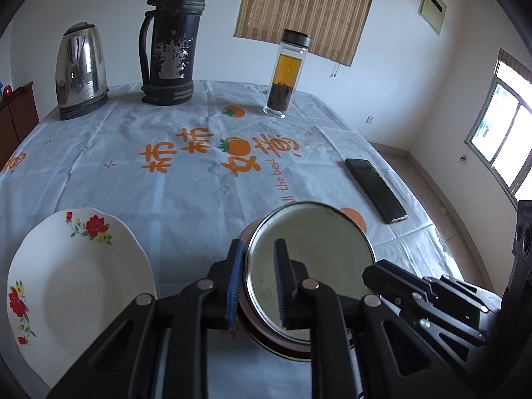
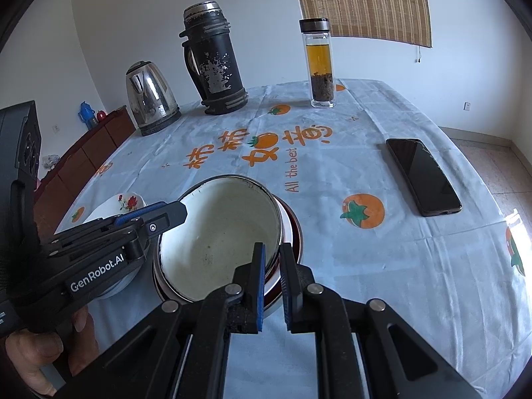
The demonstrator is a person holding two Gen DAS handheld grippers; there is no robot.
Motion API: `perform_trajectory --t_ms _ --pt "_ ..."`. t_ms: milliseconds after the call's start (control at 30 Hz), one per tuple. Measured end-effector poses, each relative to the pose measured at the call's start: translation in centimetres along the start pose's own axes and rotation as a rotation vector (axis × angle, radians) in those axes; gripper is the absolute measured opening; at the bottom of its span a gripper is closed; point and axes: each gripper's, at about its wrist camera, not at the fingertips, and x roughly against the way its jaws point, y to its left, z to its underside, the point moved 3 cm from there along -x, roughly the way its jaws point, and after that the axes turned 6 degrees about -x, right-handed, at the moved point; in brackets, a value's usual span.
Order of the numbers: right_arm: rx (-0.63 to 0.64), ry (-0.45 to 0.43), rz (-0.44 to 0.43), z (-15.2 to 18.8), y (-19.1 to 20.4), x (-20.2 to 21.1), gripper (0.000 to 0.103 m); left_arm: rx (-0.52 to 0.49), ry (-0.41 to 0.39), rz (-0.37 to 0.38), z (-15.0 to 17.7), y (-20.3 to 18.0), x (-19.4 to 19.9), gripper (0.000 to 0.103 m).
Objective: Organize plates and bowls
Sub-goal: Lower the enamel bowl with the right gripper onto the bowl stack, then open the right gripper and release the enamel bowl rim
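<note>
Lower centre of the left wrist view: the left gripper [image 1: 257,277] is clamped on the near rim of a white enamel bowl [image 1: 316,252], one finger outside the wall and one inside. Lower centre of the right wrist view: the right gripper [image 2: 272,282] pinches the same bowl [image 2: 226,232] at its opposite rim, again with a finger on each side of the wall. The bowl sits tilted inside a second, red-sided bowl [image 2: 292,232], whose rim shows to its right. A hand [image 2: 36,349] at the lower left holds the left gripper's handle. At the lower left of the left wrist view, a white plate [image 1: 76,286] with red flowers lies on the printed tablecloth [image 1: 166,179], just beside the bowls. Right of centre lies a black phone [image 1: 375,189]. Along the far table edge, left to right, stand a steel kettle [image 1: 81,73], a worn black thermos [image 1: 173,43] and a glass tea bottle [image 1: 287,73].
</note>
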Motion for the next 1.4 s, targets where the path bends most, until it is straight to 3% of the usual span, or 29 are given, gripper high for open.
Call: perform_trajectory --t_ms 367,633,833,967,1100,1200,1333,1400 --pt "0.01 -0.029 0.012 0.3 0.1 0.0 0.011 -0.008 -0.006 -0.01 0.0 -0.3 -0.1 0.016" --pt "0.124 -0.123 0.106 0.8 1.5 0.4 0.012 -0.001 -0.004 -0.005 0.1 0.0 -0.4 0.016" --pt "0.116 -0.133 0.095 0.7 1.2 0.3 0.013 0.011 -0.003 0.004 0.1 0.1 -0.4 0.017" --pt "0.093 -0.139 0.067 0.8 0.9 0.3 0.015 0.035 -0.006 0.031 0.1 0.3 -0.3 0.026" --pt "0.1 -0.143 0.058 0.9 1.2 0.2 0.027 0.015 -0.012 0.033 0.1 -0.2 -0.2 0.027" --pt "0.101 -0.161 0.047 0.9 1.4 0.5 0.031 0.011 -0.017 0.021 0.1 -0.2 -0.1 0.029" --pt "0.088 -0.201 0.044 0.8 1.3 1.1 0.053 0.022 -0.032 0.011 0.0 0.1 0.1 0.044" --pt "0.082 -0.213 0.043 0.7 1.2 1.3 0.053 0.024 -0.041 0.008 -0.1 0.2 0.3 0.046"
